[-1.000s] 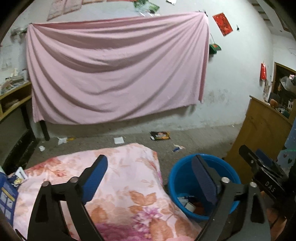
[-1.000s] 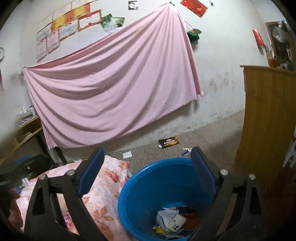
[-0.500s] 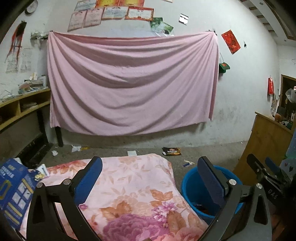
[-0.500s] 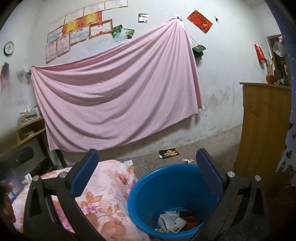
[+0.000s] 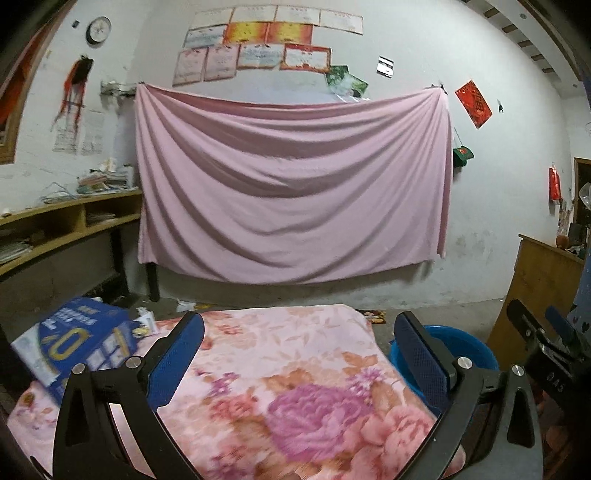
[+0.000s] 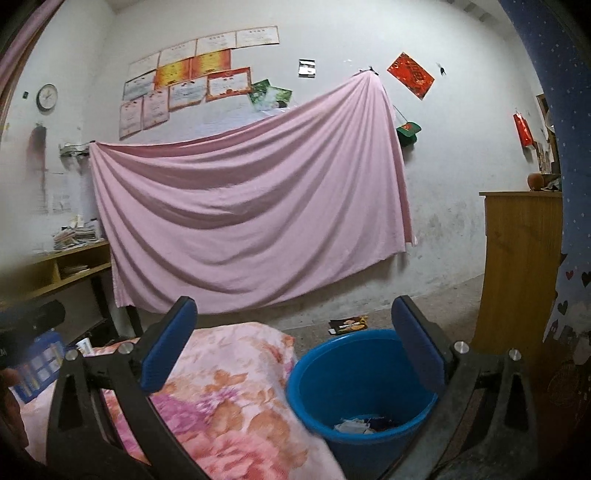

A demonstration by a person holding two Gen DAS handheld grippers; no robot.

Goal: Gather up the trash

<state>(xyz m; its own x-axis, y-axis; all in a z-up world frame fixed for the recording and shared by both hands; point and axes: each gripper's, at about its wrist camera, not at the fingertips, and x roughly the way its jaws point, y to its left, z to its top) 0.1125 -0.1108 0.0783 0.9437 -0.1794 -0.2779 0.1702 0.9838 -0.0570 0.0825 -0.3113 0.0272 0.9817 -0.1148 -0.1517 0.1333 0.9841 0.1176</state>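
Now, in the left view, the room sits lower than a second ago: the clock (image 5: pixel 98 29) and wall papers (image 5: pixel 258 44) have come into sight, and the bucket (image 5: pixel 465 349) has slid right, half hidden. The left gripper (image 5: pixel 301 347) is wide open and holds nothing. Under it lies a soft blanket (image 5: pixel 288 369) with big pink flowers. A blue box (image 5: pixel 79 338) with flat sides rests on the blanket's left edge.

In the right view, the bucket (image 6: pixel 354 373) looks further away than before. It is round, smooth, blue plastic, with crumpled trash (image 6: pixel 364 424) at the bottom. The right gripper (image 6: pixel 295 341) is wide open and empty. A pink sheet (image 6: pixel 251 214) hangs in folds.
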